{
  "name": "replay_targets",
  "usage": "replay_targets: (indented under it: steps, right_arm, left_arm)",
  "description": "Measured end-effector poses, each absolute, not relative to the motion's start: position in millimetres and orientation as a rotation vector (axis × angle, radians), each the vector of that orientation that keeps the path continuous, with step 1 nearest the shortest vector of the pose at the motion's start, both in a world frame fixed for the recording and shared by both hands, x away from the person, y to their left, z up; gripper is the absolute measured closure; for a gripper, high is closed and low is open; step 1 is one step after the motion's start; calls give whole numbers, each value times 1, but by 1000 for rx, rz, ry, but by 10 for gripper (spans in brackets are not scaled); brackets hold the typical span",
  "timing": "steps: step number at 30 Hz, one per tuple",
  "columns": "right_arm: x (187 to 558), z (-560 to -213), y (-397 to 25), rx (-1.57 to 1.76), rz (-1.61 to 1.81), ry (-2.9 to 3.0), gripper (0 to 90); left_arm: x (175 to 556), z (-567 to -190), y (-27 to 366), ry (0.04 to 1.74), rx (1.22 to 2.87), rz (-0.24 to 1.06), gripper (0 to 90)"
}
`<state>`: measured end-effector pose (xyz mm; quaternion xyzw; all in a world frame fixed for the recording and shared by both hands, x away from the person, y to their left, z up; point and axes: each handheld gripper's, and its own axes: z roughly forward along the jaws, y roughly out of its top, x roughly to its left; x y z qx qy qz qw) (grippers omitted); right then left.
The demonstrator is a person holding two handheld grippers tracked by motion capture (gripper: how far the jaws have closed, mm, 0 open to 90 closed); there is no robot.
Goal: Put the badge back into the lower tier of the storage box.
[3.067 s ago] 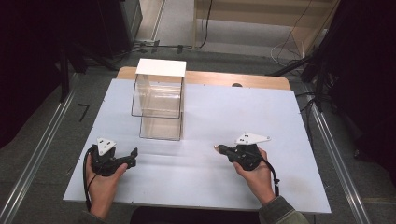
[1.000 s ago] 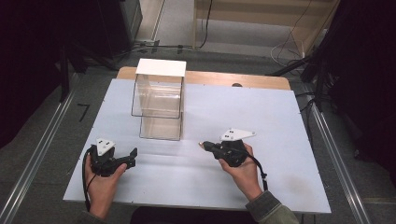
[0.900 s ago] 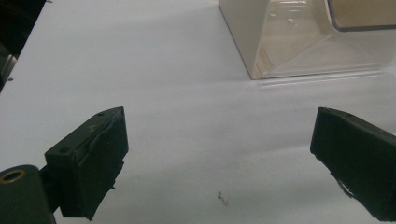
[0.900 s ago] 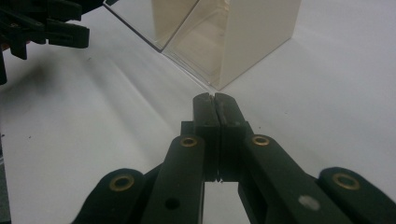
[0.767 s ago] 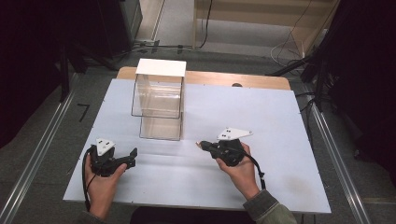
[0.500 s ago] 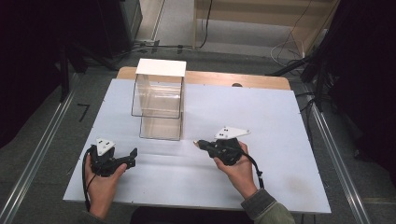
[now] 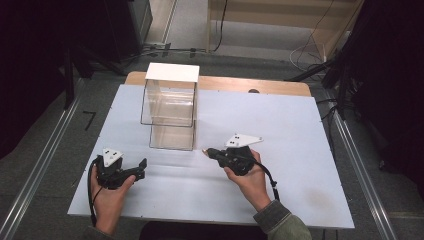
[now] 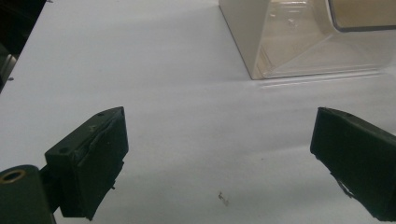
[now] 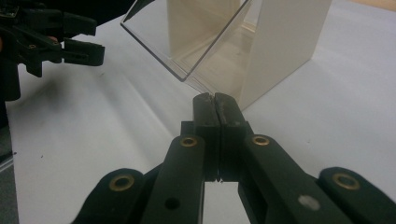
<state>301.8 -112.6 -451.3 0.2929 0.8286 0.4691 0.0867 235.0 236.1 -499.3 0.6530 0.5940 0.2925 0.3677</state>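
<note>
A tall clear plastic box (image 7: 169, 107) with a white top (image 7: 173, 72) stands on the white table (image 7: 280, 120), left of centre. My right gripper (image 7: 207, 151) is shut with nothing visible between its jaws, and its tip lies just right of the box's front lower corner. In the right gripper view the closed jaws (image 9: 215, 101) point at the box (image 9: 261, 42), a short gap away. My left gripper (image 7: 140, 167) rests near the front left, open and empty. In the left gripper view its jaws (image 8: 219, 154) stand wide apart, with the box (image 8: 299, 42) farther ahead.
The table's wooden edge (image 7: 270, 86) shows behind the white sheet. Metal floor rails (image 7: 35, 175) run along both sides. The left gripper (image 9: 70, 37) lies at the upper left of the right gripper view. A small speck (image 8: 223, 199) lies on the sheet.
My right gripper has slid left across the table toward the box's front corner, staying shut. The left gripper and the box have not moved.
</note>
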Motion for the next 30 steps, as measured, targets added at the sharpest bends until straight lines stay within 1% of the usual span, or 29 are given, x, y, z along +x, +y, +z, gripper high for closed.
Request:
replay_targets:
  steps: [30]
  right_arm:
    - [305,-443,-91,846,1431,2466,866]
  left_arm:
    - [235,-499,237,1525,1677,749,48]
